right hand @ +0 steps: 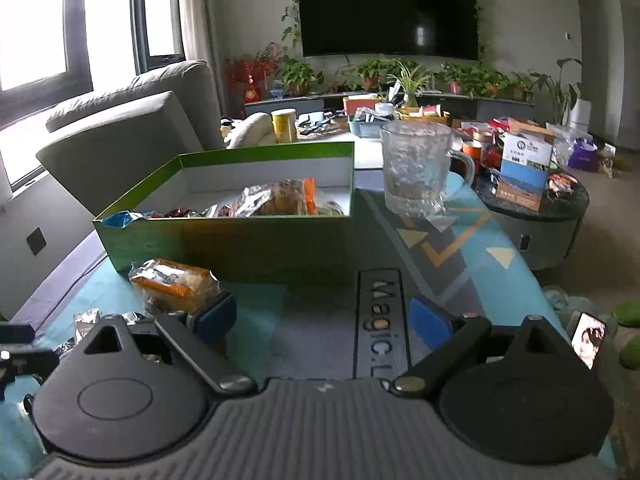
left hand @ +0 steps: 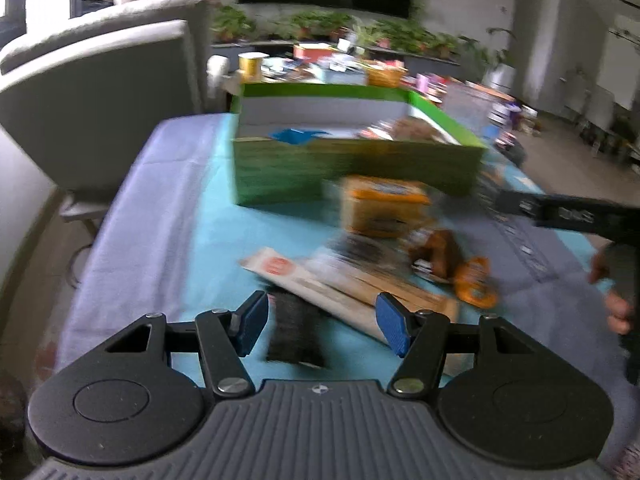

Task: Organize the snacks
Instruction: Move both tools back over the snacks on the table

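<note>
A green box (left hand: 352, 168) (right hand: 224, 240) stands on the table and holds several wrapped snacks (right hand: 276, 200). Loose snacks lie in front of it: an orange packet (left hand: 382, 206) (right hand: 174, 286), a long beige packet (left hand: 320, 288), a dark packet (left hand: 294, 330), a brown one (left hand: 440, 254) and an orange ring-shaped one (left hand: 476, 282). My left gripper (left hand: 322, 326) is open just above the dark and beige packets, holding nothing. My right gripper (right hand: 324, 318) is open and empty over the mat, the orange packet beside its left finger. The left view is blurred.
A glass mug (right hand: 416, 168) stands right of the box. The table has a turquoise patterned cloth (right hand: 460, 248). A grey sofa (left hand: 96, 92) is at the left. A low round table (right hand: 532, 204) with boxes stands at the right, a cluttered table behind.
</note>
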`<state>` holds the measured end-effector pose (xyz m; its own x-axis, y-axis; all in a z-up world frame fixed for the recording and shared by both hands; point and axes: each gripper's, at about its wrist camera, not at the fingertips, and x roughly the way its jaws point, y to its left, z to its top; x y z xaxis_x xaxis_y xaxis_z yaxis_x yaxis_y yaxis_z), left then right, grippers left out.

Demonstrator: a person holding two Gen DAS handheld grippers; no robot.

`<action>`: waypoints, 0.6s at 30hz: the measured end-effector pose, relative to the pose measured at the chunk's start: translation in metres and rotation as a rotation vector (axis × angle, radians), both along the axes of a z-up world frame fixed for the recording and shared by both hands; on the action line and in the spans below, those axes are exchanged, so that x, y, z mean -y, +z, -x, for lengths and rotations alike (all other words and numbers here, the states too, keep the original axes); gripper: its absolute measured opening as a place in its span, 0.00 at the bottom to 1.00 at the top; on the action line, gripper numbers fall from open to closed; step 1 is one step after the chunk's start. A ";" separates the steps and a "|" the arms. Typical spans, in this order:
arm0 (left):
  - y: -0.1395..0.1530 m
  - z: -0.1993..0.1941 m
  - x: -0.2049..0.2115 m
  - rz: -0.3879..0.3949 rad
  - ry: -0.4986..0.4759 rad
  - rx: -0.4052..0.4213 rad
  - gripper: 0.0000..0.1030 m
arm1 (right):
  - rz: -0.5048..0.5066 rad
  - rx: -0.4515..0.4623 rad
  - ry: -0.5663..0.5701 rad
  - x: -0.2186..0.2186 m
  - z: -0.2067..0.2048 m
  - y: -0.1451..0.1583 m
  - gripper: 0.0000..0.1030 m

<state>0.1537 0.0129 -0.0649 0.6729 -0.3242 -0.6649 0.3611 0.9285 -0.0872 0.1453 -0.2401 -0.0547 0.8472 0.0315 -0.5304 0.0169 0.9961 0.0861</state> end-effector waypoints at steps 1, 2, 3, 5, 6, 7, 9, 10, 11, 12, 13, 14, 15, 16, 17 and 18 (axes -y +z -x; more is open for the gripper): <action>-0.002 0.002 0.005 -0.002 -0.022 -0.014 0.55 | -0.007 -0.002 -0.002 0.001 0.001 0.000 0.60; -0.004 0.004 0.011 -0.009 -0.039 -0.031 0.55 | -0.010 -0.002 -0.002 0.002 0.003 0.000 0.60; -0.008 0.006 0.017 -0.019 -0.053 -0.047 0.55 | -0.012 -0.002 -0.001 0.002 0.004 -0.001 0.60; -0.015 0.009 0.027 -0.034 -0.067 -0.066 0.55 | -0.007 -0.001 0.001 0.001 0.006 -0.001 0.60; -0.017 0.009 0.031 -0.040 -0.070 -0.075 0.55 | -0.005 0.000 0.002 0.001 0.008 -0.001 0.60; -0.019 0.010 0.034 -0.037 -0.072 -0.078 0.55 | -0.003 0.001 0.002 0.001 0.009 -0.001 0.60; -0.019 0.009 0.038 -0.030 -0.074 -0.079 0.55 | -0.001 0.000 0.000 0.003 0.011 -0.001 0.60; -0.020 0.008 0.041 -0.034 -0.069 -0.080 0.55 | -0.003 -0.001 -0.003 0.004 0.012 -0.002 0.60; -0.020 0.007 0.043 -0.036 -0.066 -0.081 0.55 | -0.006 -0.004 -0.007 0.005 0.013 -0.002 0.60; -0.021 0.006 0.045 -0.037 -0.067 -0.086 0.56 | -0.010 -0.007 -0.012 0.007 0.014 -0.003 0.60; -0.022 0.004 0.047 -0.040 -0.066 -0.091 0.56 | -0.013 -0.008 -0.015 0.007 0.015 -0.003 0.60; -0.023 0.004 0.048 -0.040 -0.063 -0.094 0.57 | -0.017 -0.011 -0.019 0.008 0.016 -0.004 0.60; -0.024 0.003 0.050 -0.043 -0.056 -0.087 0.60 | -0.020 -0.013 -0.022 0.009 0.016 -0.004 0.60; -0.025 0.003 0.053 -0.055 -0.051 -0.081 0.60 | -0.024 -0.016 -0.025 0.010 0.016 -0.005 0.60; -0.025 0.002 0.057 -0.072 -0.049 -0.075 0.61 | -0.026 -0.017 -0.025 0.010 0.016 -0.006 0.60; -0.025 0.002 0.060 -0.084 -0.048 -0.071 0.62 | -0.027 -0.019 -0.024 0.009 0.016 -0.006 0.60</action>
